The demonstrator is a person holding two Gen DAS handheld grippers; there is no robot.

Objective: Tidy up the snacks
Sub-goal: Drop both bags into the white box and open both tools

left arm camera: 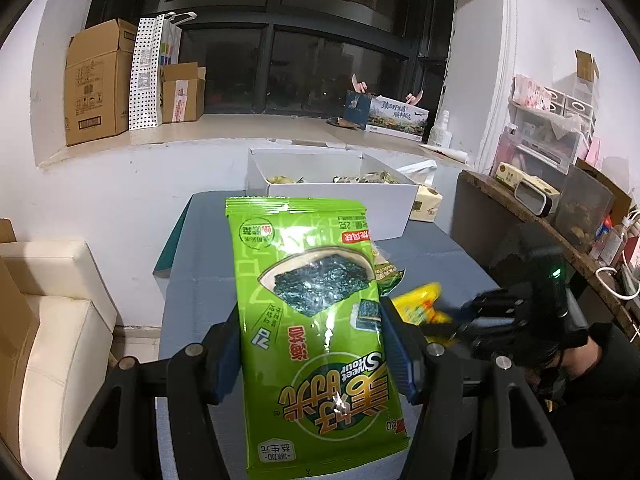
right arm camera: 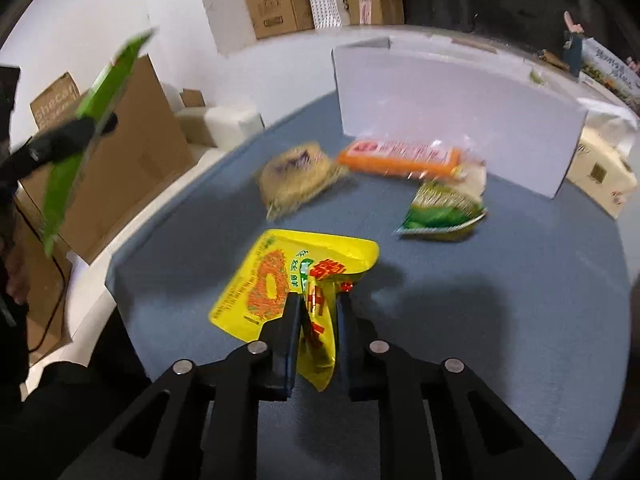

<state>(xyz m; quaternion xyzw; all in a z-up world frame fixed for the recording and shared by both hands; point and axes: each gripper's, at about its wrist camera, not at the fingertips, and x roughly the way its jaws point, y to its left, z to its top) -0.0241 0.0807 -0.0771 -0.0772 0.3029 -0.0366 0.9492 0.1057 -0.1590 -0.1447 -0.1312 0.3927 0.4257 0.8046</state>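
Observation:
My left gripper (left arm camera: pixel 310 344) is shut on a green seaweed snack packet (left arm camera: pixel 312 320) and holds it up above the blue-grey table (left arm camera: pixel 200 264); the same packet (right arm camera: pixel 80 136) shows edge-on at the left of the right wrist view. My right gripper (right arm camera: pixel 318 304) is shut on the crumpled edge of a yellow snack bag (right arm camera: pixel 276 280) lying on the table; that bag (left arm camera: pixel 420 304) and the right gripper (left arm camera: pixel 460 320) also appear to the right in the left wrist view. A white box (left arm camera: pixel 336 192) with several snacks inside stands at the table's far end.
On the table (right arm camera: pixel 480 300) lie a tan round-snack pack (right arm camera: pixel 296 176), an orange pack (right arm camera: pixel 400 156) and a small green bag (right arm camera: pixel 440 212), in front of the white box (right arm camera: pixel 440 92). Cardboard boxes (right arm camera: pixel 120 152) and a cream seat (left arm camera: pixel 52 320) stand left; a cluttered shelf (left arm camera: pixel 560 184) right.

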